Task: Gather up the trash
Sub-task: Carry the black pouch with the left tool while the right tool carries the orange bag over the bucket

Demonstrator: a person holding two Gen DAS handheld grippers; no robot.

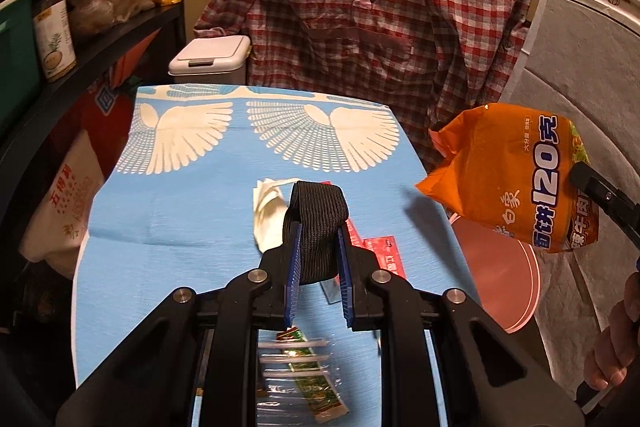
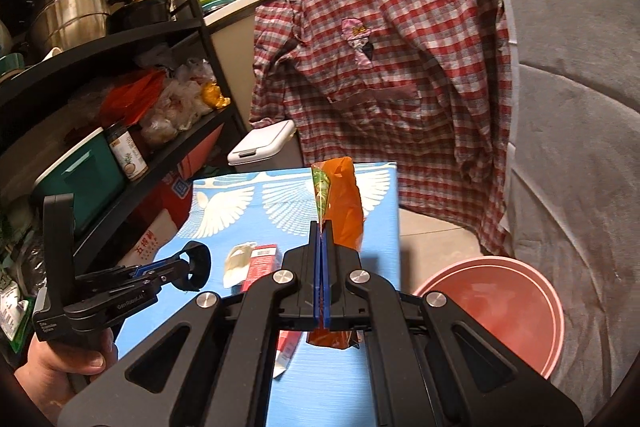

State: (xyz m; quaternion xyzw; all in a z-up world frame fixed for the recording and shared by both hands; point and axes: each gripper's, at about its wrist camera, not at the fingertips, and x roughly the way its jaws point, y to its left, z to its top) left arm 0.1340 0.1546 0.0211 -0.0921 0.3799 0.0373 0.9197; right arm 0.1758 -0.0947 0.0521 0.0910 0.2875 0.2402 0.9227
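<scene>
My left gripper is shut on a black woven band and holds it above the blue table. The right wrist view shows that gripper at the left, held by a hand. My right gripper is shut on an orange noodle wrapper, lifted off the table's right side; the wrapper hangs near a pink basin. On the table lie a crumpled white tissue, red sachets and a clear sachet wrapper with green print.
A white lidded bin stands behind the table's far left corner. A plaid shirt hangs behind the table. Black shelves with pots, bags and jars fill the left. The pink basin sits on the floor by a grey covered surface.
</scene>
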